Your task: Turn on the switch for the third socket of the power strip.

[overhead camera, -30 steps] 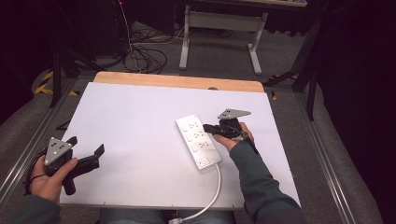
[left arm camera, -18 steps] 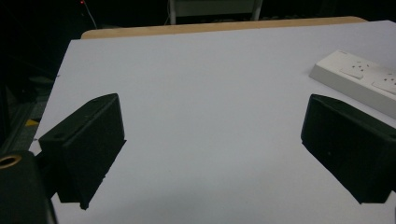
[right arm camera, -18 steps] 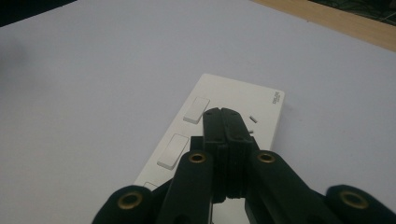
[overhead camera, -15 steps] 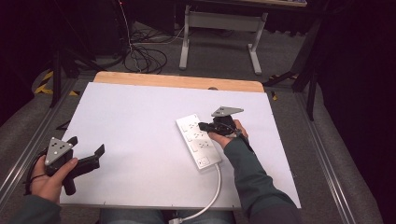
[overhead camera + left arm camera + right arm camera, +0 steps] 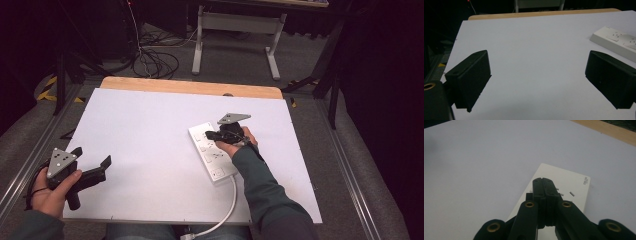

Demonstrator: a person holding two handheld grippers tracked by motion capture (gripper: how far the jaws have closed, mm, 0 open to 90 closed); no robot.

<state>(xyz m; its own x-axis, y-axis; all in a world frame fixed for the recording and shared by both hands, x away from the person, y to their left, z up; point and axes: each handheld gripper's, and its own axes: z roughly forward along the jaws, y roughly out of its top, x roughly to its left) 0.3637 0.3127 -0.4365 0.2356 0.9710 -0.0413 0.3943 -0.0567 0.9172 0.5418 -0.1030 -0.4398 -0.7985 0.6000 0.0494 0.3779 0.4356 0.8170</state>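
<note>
I see a white power strip (image 5: pixel 212 154) with a white cable (image 5: pixel 224 215) on a plain white board (image 5: pixel 145 150), edged by light wood (image 5: pixel 190 87). My grippers' jaws are black, with brass-coloured rivets (image 5: pixel 529 204). Sleeves (image 5: pixel 262 187) are dark green.

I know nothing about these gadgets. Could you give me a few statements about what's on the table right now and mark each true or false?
1. The right gripper is over the white power strip. True.
2. The left gripper is shut. False: its fingers stand wide apart with nothing between them.
3. The right gripper's fingers are pressed together. True.
4. The power strip's cable runs off the far edge of the table. False: it leaves over the near edge, toward the person.
5. The left gripper touches the power strip. False: it is well apart.
</note>
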